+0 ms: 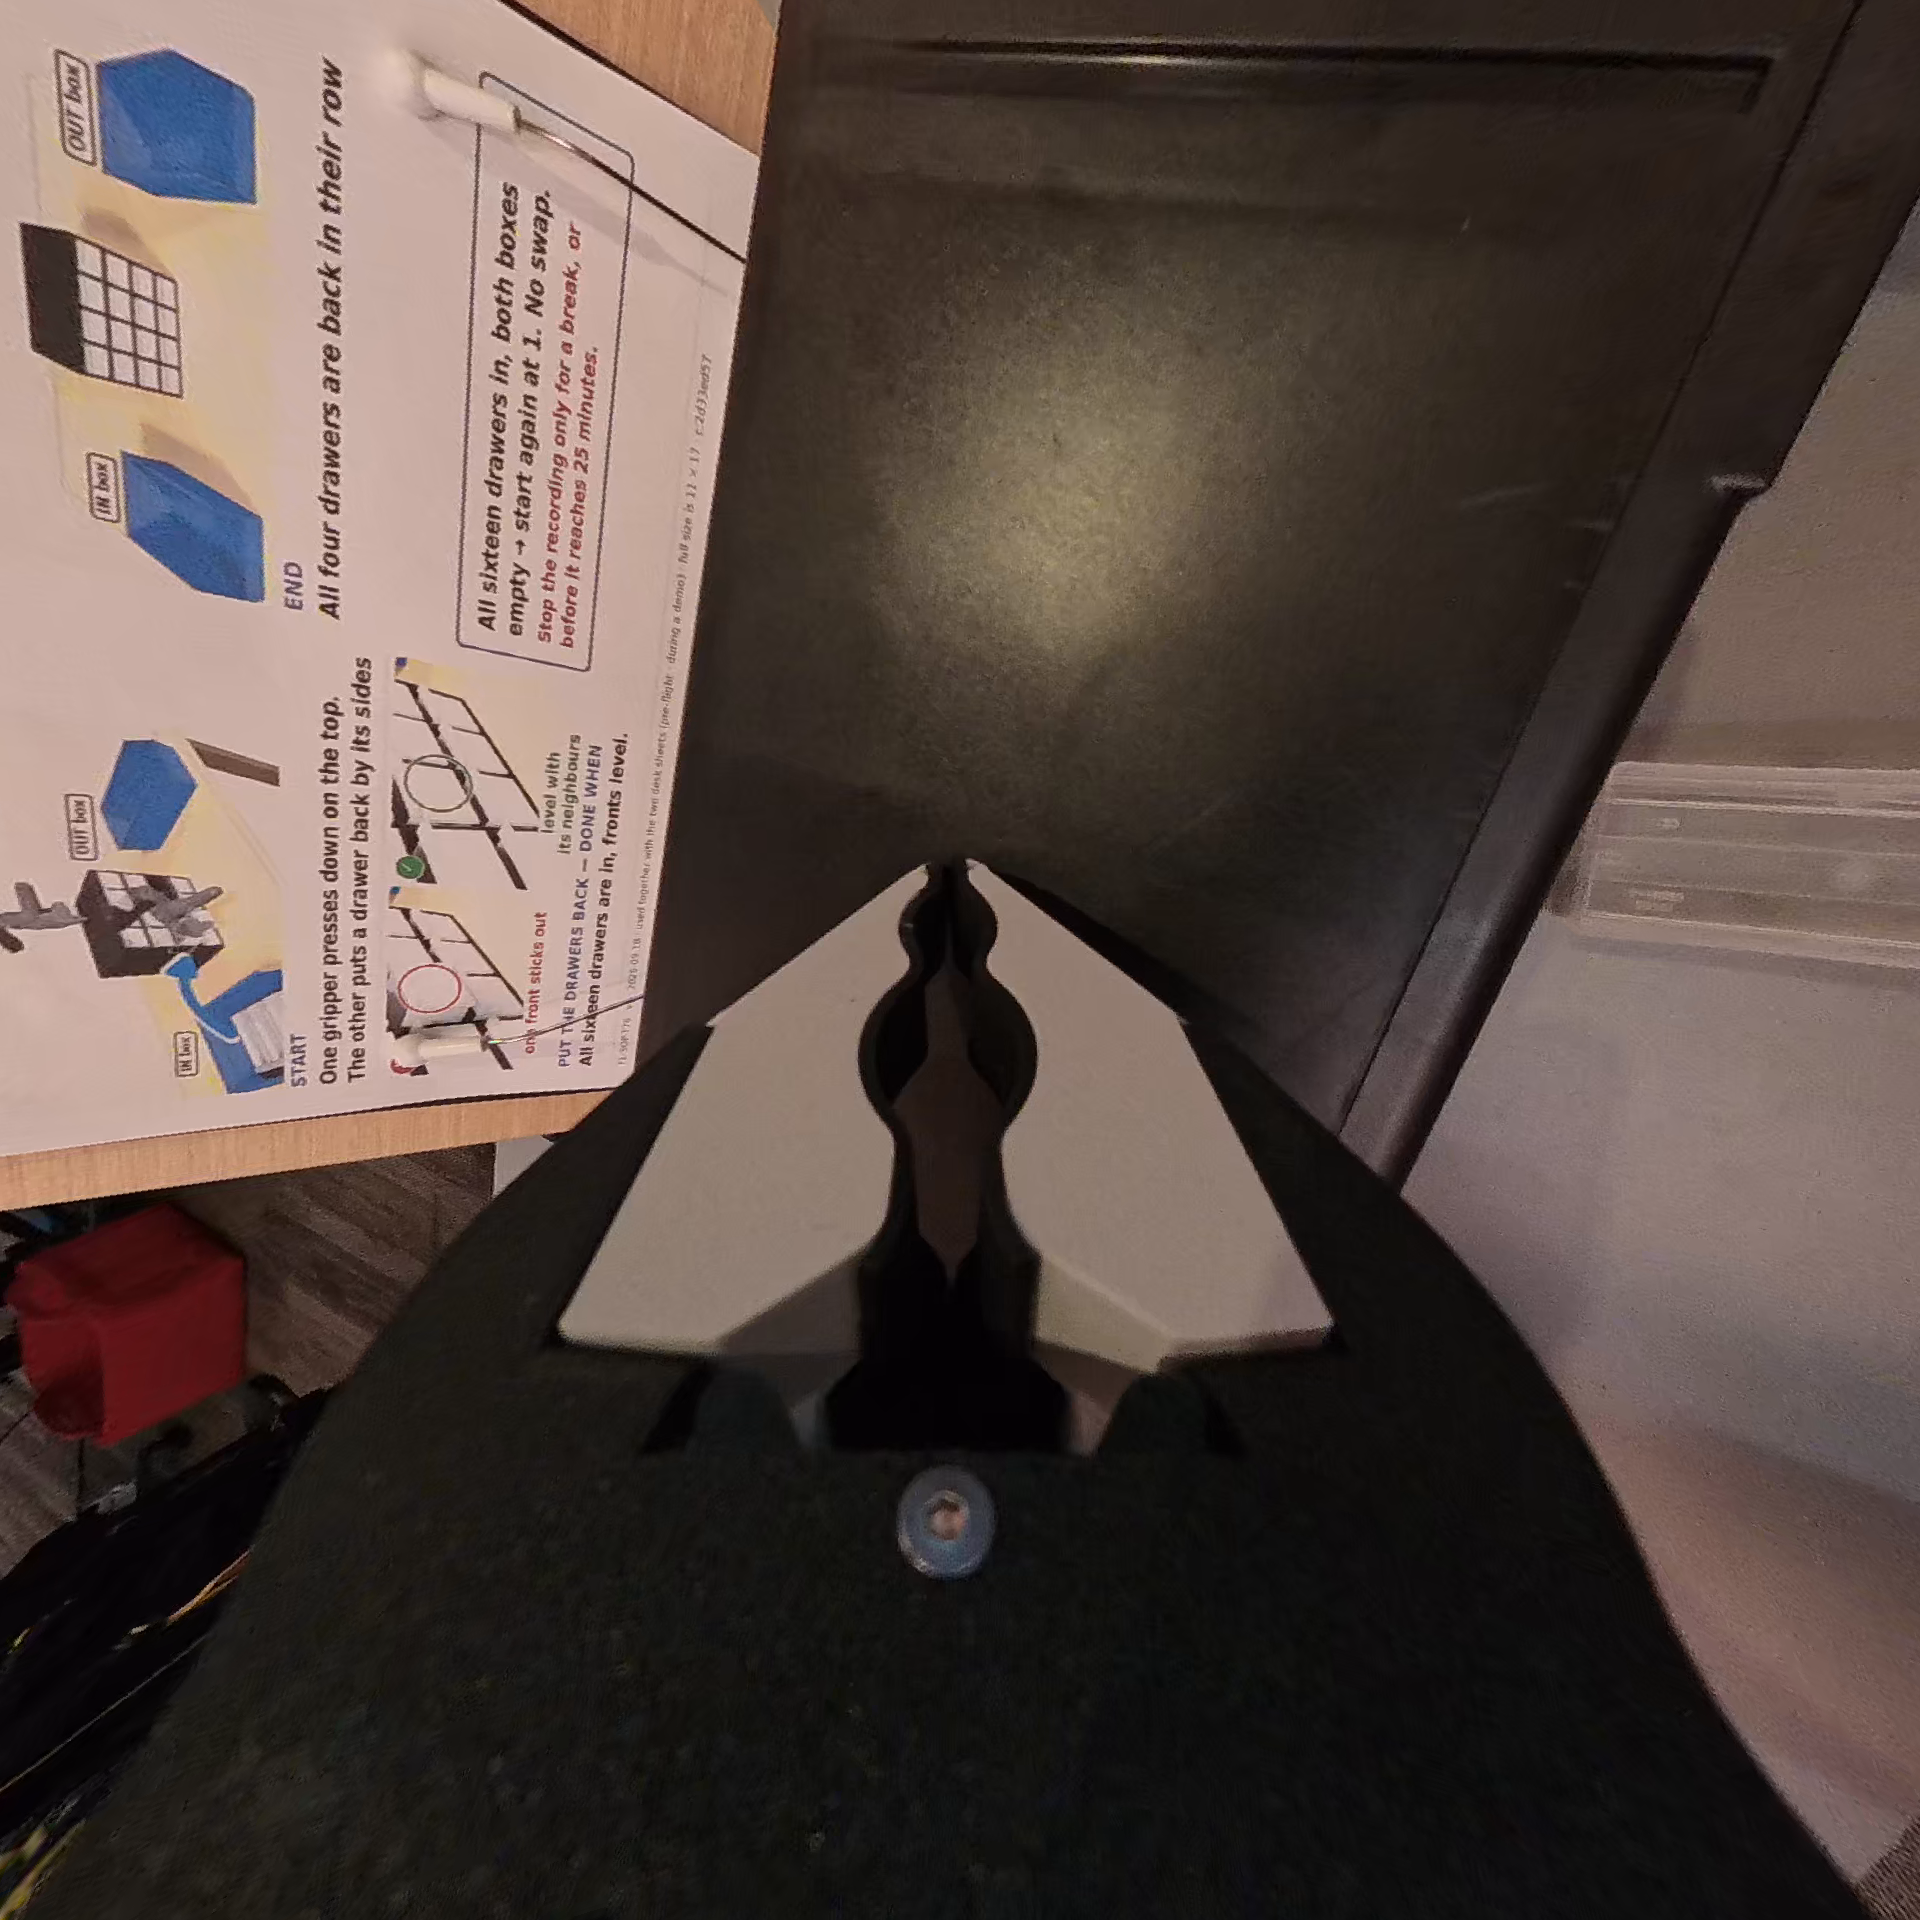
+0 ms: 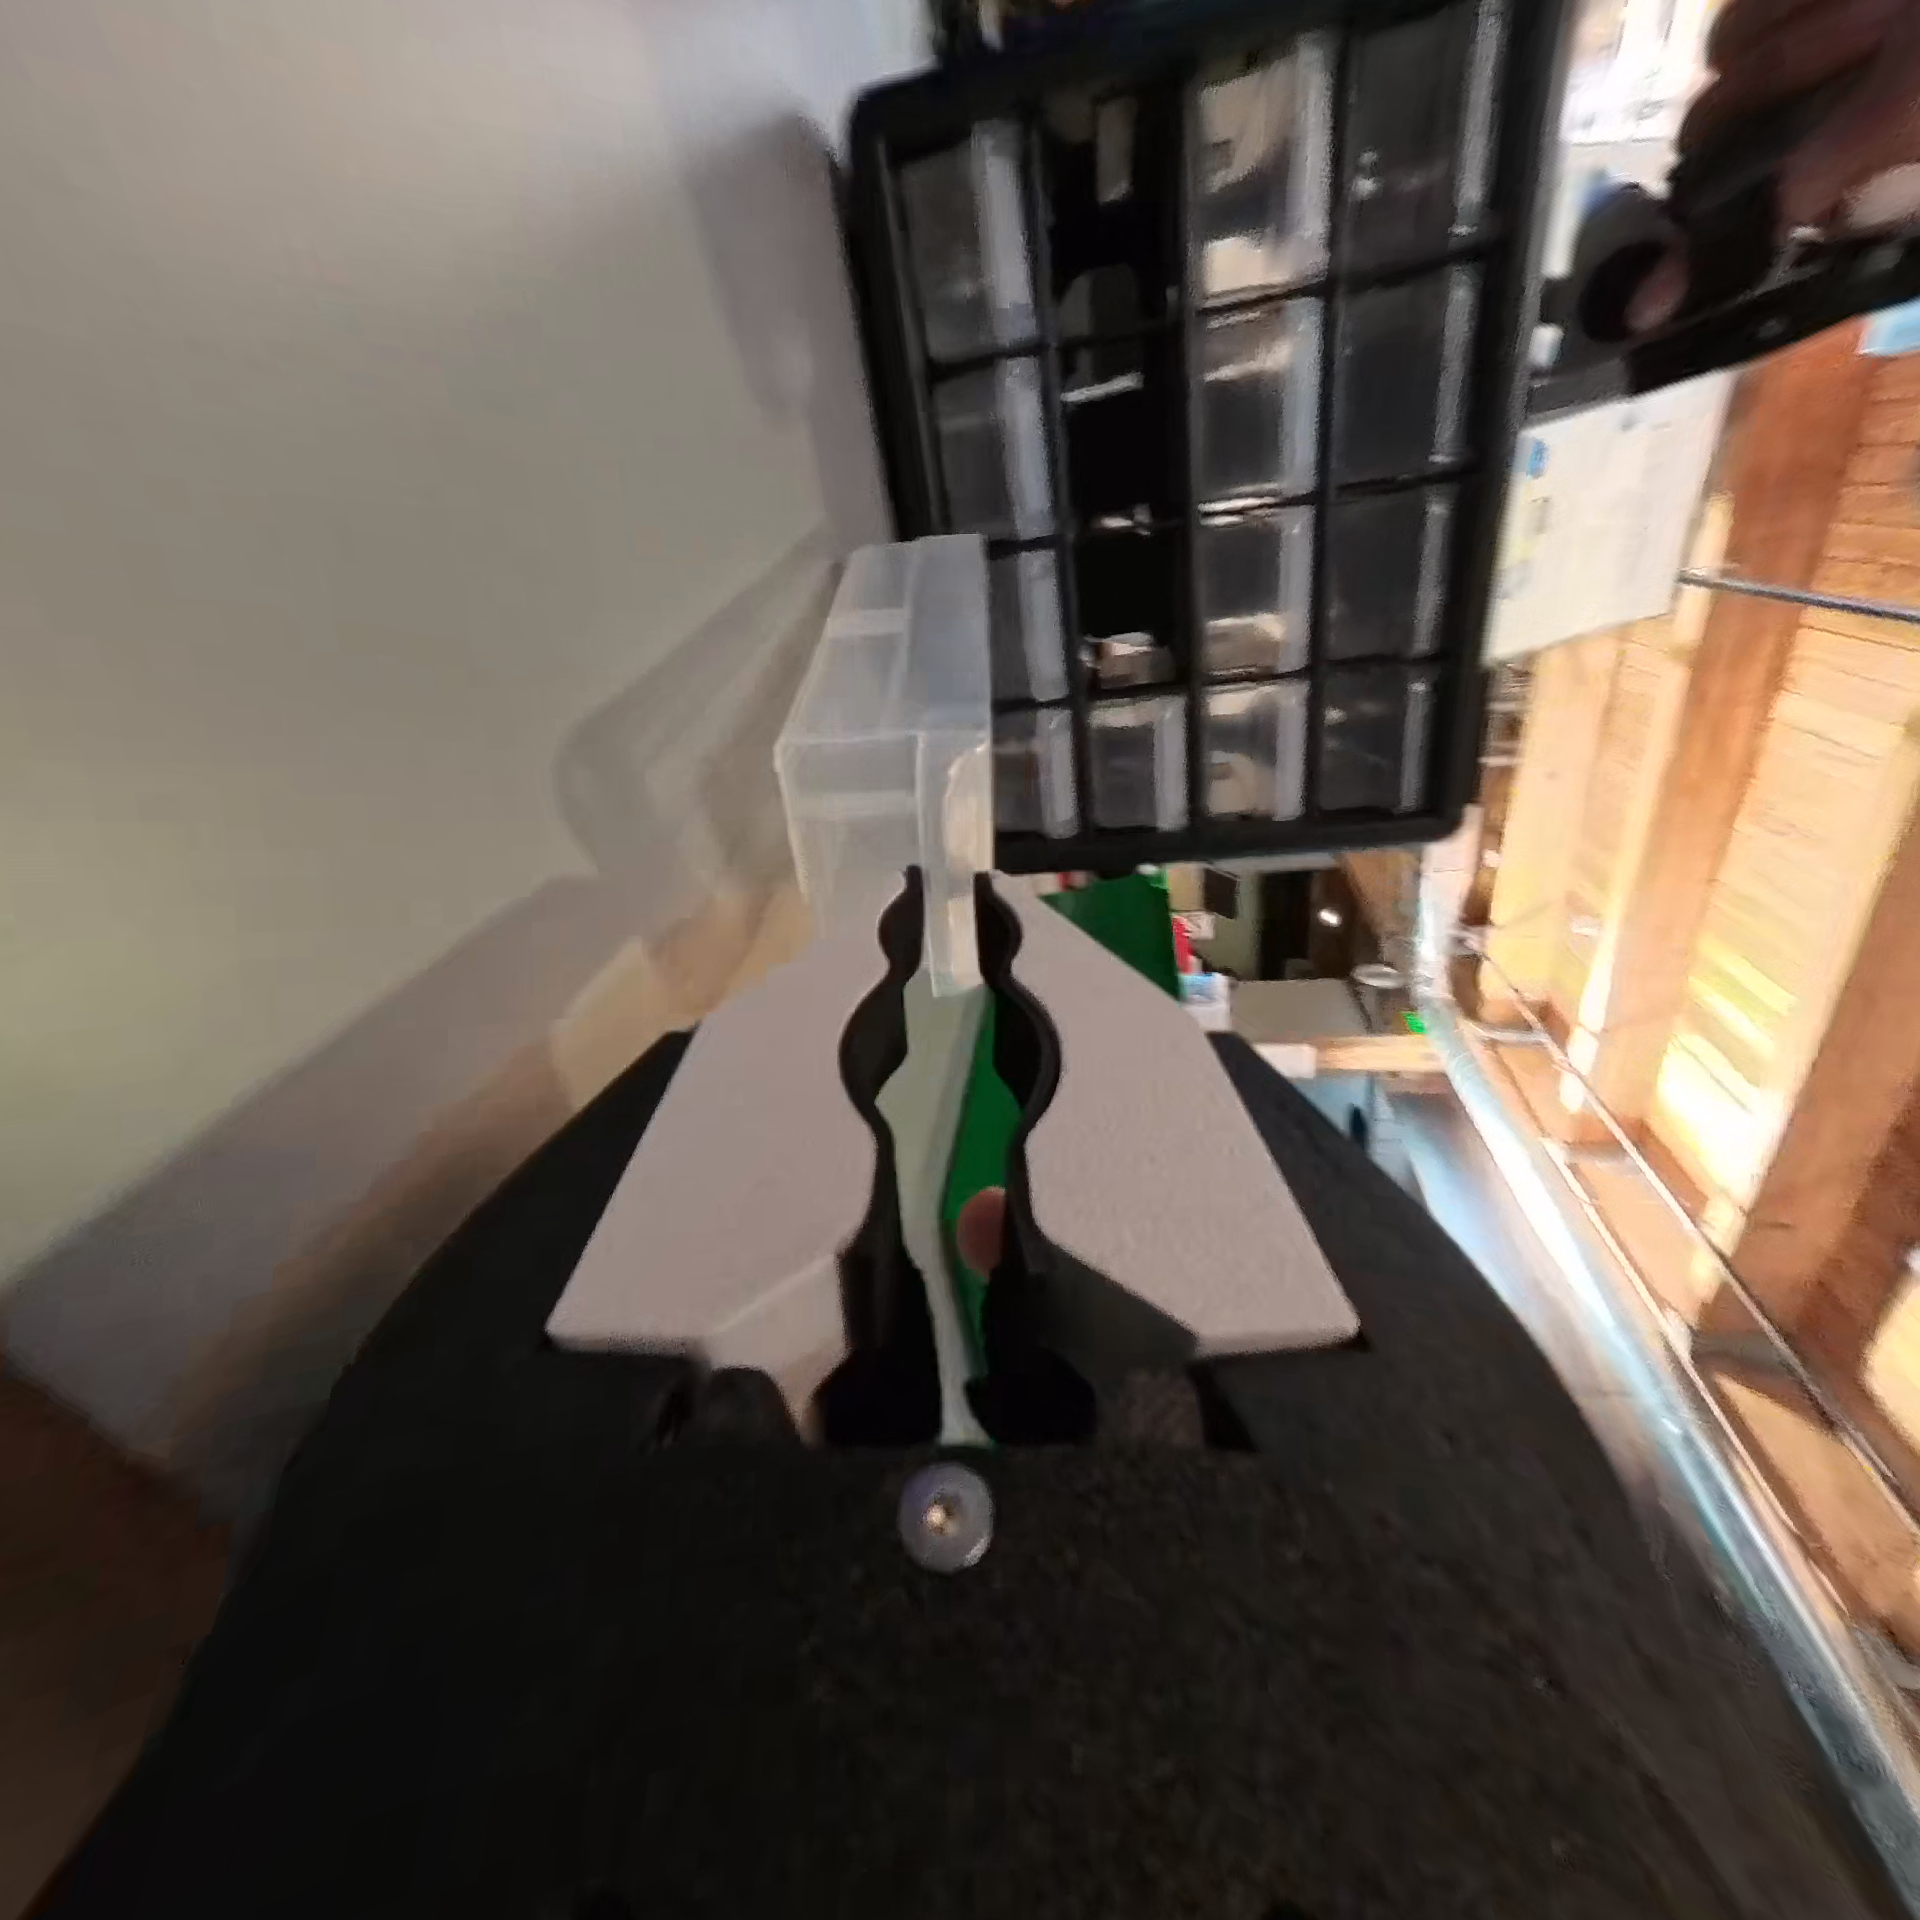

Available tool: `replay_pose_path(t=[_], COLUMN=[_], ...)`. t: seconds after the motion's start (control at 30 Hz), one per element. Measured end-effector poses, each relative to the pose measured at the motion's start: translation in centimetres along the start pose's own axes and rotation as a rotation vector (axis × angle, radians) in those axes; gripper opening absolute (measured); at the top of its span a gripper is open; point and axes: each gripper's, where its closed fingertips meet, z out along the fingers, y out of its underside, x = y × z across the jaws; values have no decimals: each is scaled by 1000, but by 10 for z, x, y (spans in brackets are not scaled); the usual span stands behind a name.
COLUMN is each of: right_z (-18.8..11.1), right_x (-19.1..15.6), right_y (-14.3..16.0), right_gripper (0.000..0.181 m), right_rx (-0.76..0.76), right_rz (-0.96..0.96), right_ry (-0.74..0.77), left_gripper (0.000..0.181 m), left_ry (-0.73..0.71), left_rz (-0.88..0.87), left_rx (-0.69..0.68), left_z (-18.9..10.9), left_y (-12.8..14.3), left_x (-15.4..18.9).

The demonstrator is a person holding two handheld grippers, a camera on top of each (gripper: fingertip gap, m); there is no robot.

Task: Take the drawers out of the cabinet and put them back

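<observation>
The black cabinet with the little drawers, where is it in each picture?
Left wrist view: the cabinet fills the middle and upper right; you see only its plain dark top, with the shut left gripper pressing on it.
Right wrist view: the cabinet is at the upper right, its grid of drawer fronts facing the camera, some slots empty.
Shared landmark: the printed instruction sheet lying beside the cabinet.

Clear plastic drawer (image 2: 883,717) out of black cabinet (image 2: 1174,436), held by front tab; three slots empty.
</observation>
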Motion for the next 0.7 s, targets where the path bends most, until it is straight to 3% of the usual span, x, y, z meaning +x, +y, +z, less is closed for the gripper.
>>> replay_pose_path(t=[0.13,0.3,0.43,0.53,0.63,0.67,0.7], right_z=[-9,-15,-31,-47,-52,-51,-50], right_x=[-16,-19,-16,-13,8,12,10], right_y=[6,22,14,5,8,8,4], right_gripper=[10,10,21,31,37,44,62], right_rx=[-12,-70,-61,-60,-101,-127,-158], right_rz=[-14,-4,318,641,895,980,1069], right_ry=[-97,-107,-241,-440,-544,-600,-689], left_gripper=[0,0,0,0,0,0,0], left_ry=[-5,-17,-16,-15,-12,-12,-12], left_rz=[-4,0,-8,-6,-8,-8,-6], left_rx=[4,5,5,2,-1,-2,-2], left_z=[0,0,0,0,0,0,0], left_y=[0,0,0,0,0,0,0], left_x=[0,0,0,0,0,0,0])
